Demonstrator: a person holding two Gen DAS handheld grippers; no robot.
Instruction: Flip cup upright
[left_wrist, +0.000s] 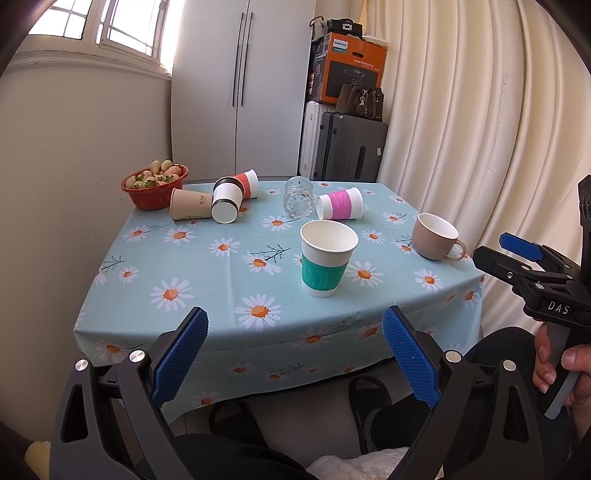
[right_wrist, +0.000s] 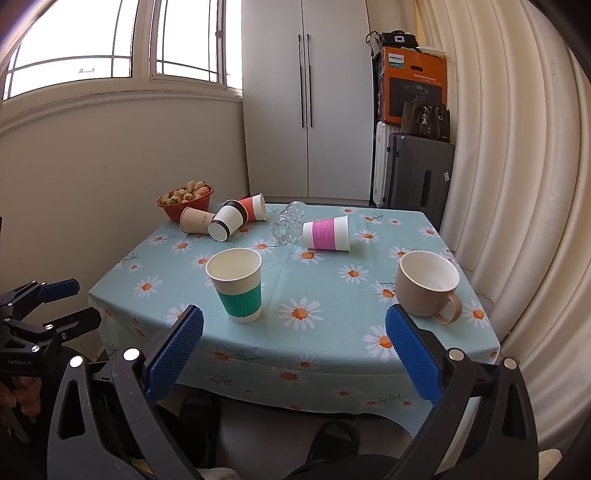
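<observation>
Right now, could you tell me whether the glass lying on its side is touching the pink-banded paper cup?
Cannot tell. In both wrist views the glass and pink-banded paper cup overlap or meet at their edges; neither shows contact or a gap plainly.

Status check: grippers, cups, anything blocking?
Left gripper open, right gripper open, both short of the table. Green-band cup and mug upright; pink-band cup on its side. Glass beside it.

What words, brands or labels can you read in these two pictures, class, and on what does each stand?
"PHILIPS": on the orange box atop the suitcases.
"DAS": on the right gripper, seen from the left wrist.
Small print on the beige paper cup, the left gripper and the suitcase tag: too blurred to read.
</observation>
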